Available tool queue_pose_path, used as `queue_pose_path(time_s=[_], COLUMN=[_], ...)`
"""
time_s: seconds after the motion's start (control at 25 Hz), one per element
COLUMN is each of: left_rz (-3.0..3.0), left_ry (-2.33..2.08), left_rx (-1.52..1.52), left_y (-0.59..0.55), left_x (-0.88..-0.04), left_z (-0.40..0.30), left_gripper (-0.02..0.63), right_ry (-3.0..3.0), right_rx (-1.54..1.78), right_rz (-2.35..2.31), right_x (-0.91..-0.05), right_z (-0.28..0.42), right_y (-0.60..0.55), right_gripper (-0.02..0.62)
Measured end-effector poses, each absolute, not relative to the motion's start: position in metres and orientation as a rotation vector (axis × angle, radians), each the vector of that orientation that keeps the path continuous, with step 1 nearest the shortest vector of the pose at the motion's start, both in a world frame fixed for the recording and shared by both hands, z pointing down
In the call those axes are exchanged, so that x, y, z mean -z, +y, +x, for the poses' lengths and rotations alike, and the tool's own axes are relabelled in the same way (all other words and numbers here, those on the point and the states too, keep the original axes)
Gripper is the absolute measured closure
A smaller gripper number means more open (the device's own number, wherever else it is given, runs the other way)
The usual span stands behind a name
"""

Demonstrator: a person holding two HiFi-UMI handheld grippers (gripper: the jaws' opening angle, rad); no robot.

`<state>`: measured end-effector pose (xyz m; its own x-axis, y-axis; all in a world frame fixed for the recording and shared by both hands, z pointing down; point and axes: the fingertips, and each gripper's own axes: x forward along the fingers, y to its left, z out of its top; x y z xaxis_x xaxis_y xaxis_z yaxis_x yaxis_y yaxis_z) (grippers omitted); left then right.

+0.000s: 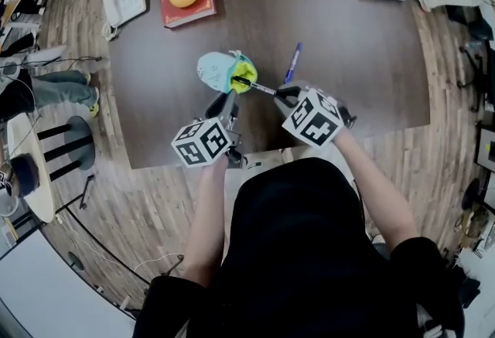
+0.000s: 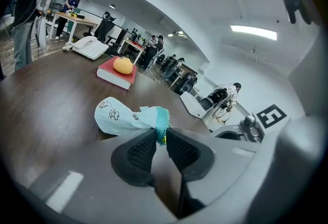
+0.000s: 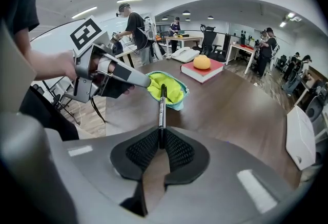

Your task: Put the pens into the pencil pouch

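Head view: pencil pouch (image 1: 220, 69) sits on the desk (image 1: 348, 58), a blue pen (image 1: 293, 63) near it. Left gripper view: left gripper (image 2: 161, 135) fingers pinch the pouch's rim. Right gripper view: right gripper (image 3: 162, 136) fingers clamp a black pen (image 3: 162, 107), tip at the pouch mouth.

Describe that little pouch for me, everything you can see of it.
The pouch is soft pale-blue fabric with small cartoon drawings, a teal zip edge and a bright yellow-green lining. Its far end rests on the brown table, with the mouth facing the person. The left claw pinches the rim and lifts the mouth open. A black pen, gripped by the right claw, reaches into that mouth.
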<state>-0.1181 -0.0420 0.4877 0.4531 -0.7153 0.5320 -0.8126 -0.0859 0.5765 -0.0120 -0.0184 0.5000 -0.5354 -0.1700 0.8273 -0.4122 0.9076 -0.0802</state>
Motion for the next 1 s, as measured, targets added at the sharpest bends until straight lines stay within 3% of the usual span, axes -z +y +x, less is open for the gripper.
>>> queue_pose_path(time_s=[1.0], left_rz=[1.822], left_ry=[-1.263], left_rx=[-0.170], left_y=[-0.032], left_x=[-0.502], left_z=[-0.119], left_gripper=[0.548], right_ry=[-2.003], right_rx=[-0.338], right_rz=[0.283], right_x=[-0.529], right_z=[-0.045], right_y=[-0.024], right_gripper=[0.548])
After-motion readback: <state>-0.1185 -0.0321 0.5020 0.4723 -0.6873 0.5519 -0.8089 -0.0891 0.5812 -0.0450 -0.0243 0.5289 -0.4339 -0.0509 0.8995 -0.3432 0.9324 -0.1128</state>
